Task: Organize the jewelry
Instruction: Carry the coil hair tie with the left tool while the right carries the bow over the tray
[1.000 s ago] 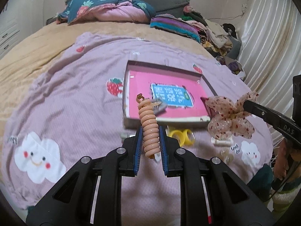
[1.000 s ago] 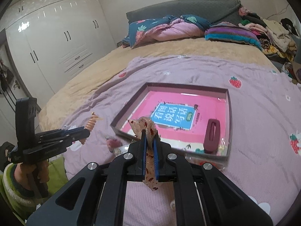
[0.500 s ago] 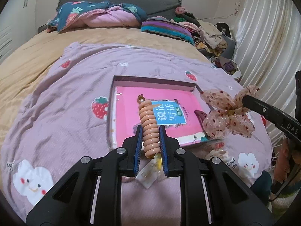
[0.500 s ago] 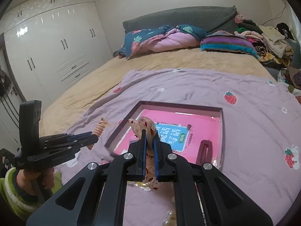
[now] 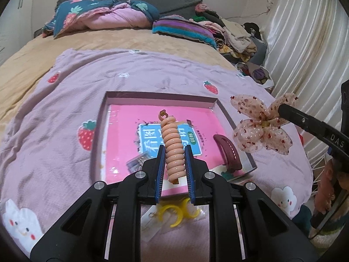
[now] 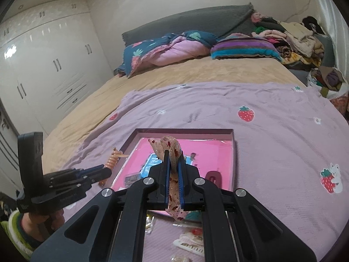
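Note:
My left gripper (image 5: 173, 152) is shut on a peach spiral hair clip (image 5: 172, 146) and holds it above the near edge of a shallow box (image 5: 152, 96) with a pink bottom. My right gripper (image 6: 173, 159) is shut on a sheer bow with red specks (image 6: 170, 148), also above the box (image 6: 185, 131). The bow (image 5: 259, 124) hangs off the box's right side in the left wrist view. The left gripper (image 6: 104, 170) with the spiral clip (image 6: 111, 161) shows at left in the right wrist view. A maroon snap clip (image 5: 228, 152) and a small grey clip (image 5: 137, 162) lie in the box.
Yellow crescent clips (image 5: 176, 215) lie on the purple strawberry blanket (image 5: 54, 131) just before the box. More small packets and clips (image 6: 189, 242) lie near the bed's front edge. Pillows (image 5: 104, 15) and piled clothes (image 5: 231, 35) sit at the far end. White curtains (image 5: 305, 43) hang at right.
Both grippers have moved forward over the box, each still holding its clip. The box now sits closer and more centred under them.

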A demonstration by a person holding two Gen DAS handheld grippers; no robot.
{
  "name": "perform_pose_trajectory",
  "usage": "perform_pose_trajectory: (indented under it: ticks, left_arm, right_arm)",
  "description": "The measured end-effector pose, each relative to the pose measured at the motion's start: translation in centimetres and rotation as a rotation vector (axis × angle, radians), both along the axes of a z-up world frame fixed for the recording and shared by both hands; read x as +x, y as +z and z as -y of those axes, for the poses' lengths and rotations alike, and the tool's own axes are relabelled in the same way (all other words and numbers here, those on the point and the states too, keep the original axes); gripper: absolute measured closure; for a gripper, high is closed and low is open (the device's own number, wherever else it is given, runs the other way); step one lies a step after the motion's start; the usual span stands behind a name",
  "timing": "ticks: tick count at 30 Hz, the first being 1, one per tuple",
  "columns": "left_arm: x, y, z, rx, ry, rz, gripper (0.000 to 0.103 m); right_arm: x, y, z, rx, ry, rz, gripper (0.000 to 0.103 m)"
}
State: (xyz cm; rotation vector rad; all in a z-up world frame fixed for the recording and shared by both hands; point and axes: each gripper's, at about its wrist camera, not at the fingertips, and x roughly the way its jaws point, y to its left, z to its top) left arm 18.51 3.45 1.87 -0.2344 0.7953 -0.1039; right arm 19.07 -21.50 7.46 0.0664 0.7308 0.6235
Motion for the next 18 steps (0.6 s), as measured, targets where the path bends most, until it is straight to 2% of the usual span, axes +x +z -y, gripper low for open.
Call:
perform_pose_trajectory:
  ticks: [7,18]
  left_arm:
    - [1.7,-1.2,1.3,-0.001,-0.021,-0.017,0.092]
    - [3.7,-4.1,1.8,0.009,-0.035,-0.077,0.092]
  right_arm:
    - [1.9,-1.3,0.9,-0.003,-0.047,-0.028,0.097]
    - [3.6,-4.0,0.1,-0.073,-0.086,-0.045,0.097]
